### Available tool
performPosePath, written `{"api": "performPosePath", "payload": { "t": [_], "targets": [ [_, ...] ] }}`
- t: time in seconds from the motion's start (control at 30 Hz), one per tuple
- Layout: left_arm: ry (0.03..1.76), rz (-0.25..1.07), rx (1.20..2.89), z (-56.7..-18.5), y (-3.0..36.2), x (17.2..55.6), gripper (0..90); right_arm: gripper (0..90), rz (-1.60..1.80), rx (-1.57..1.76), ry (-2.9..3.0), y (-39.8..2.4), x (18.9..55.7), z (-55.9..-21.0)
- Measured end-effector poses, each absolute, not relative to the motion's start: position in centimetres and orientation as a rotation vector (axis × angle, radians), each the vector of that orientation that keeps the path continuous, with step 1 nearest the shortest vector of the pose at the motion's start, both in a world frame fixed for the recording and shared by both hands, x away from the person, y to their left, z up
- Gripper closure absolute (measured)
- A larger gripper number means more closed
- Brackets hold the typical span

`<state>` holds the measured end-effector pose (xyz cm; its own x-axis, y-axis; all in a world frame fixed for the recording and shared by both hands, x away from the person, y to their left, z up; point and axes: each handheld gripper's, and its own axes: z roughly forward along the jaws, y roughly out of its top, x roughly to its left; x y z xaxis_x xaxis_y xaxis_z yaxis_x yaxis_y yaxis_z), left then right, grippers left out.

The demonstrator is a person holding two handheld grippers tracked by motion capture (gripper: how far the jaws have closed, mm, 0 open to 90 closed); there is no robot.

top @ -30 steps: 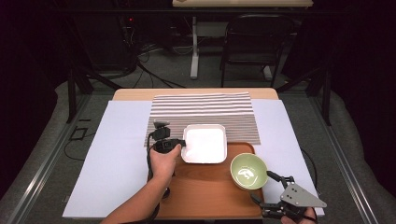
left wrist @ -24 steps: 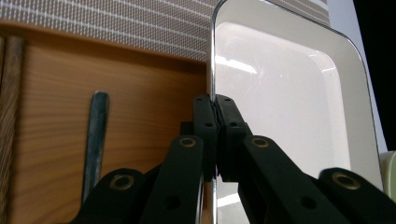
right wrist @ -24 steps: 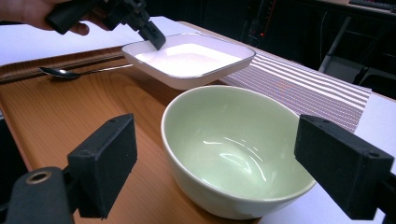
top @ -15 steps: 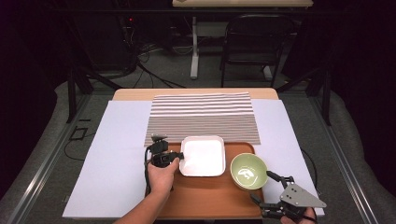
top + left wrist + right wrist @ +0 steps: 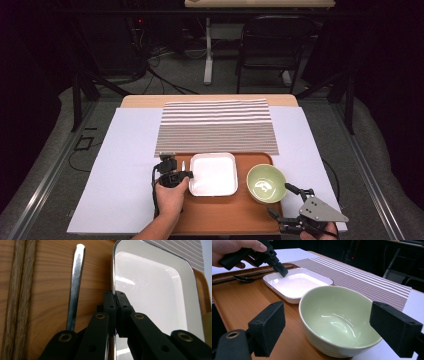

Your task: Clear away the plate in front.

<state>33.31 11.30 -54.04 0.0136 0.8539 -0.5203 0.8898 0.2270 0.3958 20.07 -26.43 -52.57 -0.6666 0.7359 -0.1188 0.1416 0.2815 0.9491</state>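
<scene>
Nearest the person, the right claw [image 5: 292, 207] hangs at the front right corner of the wooden tray [image 5: 230, 215], its pads spread wide either side of the green bowl [image 5: 337, 320] and clear of it: in the right gripper view there is a gap between each pad and the bowl's wall, so nothing is gripped there. The bowl sits upright on the tray's right side, empty and glossy inside.

Over on the left, the left claw [image 5: 186, 175] is pinched tight on the left rim of the white square dish [image 5: 155, 290], and the left gripper view shows the two pads pressed together with the dish's edge caught between them. The dish lies on the tray, just left of the bowl. Beside its gripped edge a metal spoon [image 5: 75, 285] lies flat on the wood, close to the dish but apart from it.

Beyond the tray, a striped placemat [image 5: 217, 125] is spread across the white sheet [image 5: 120, 160] covering the worktop.
</scene>
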Motion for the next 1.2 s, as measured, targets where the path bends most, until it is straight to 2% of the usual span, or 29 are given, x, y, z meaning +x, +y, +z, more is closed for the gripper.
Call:
{"api": "performPosePath", "payload": {
  "t": [0.33,0.67,0.93,1.1,1.2],
  "targets": [
    [1.832,-0.037,1.621,-54.4,10.7,33.0,88.6,13.0,1.406,0.784,2.003,-26.5,20.0,-52.5],
    [1.816,-0.089,1.583,-54.6,11.3,32.9,86.5,13.0,1.404,0.783,2.003,-26.4,20.1,-52.6],
    [1.738,-0.072,1.56,-53.7,12.0,32.6,72.7,13.0,1.401,0.778,2.007,-26.3,20.1,-52.6],
    [1.7,-0.048,1.548,-53.4,12.4,32.5,61.0,13.0,1.399,0.78,2.006,-26.3,20.1,-52.6],
    [1.671,0.01,1.553,-53.4,12.6,32.5,54.0,13.0,1.399,0.781,2.007,-26.3,20.1,-52.6]
  ]
}}
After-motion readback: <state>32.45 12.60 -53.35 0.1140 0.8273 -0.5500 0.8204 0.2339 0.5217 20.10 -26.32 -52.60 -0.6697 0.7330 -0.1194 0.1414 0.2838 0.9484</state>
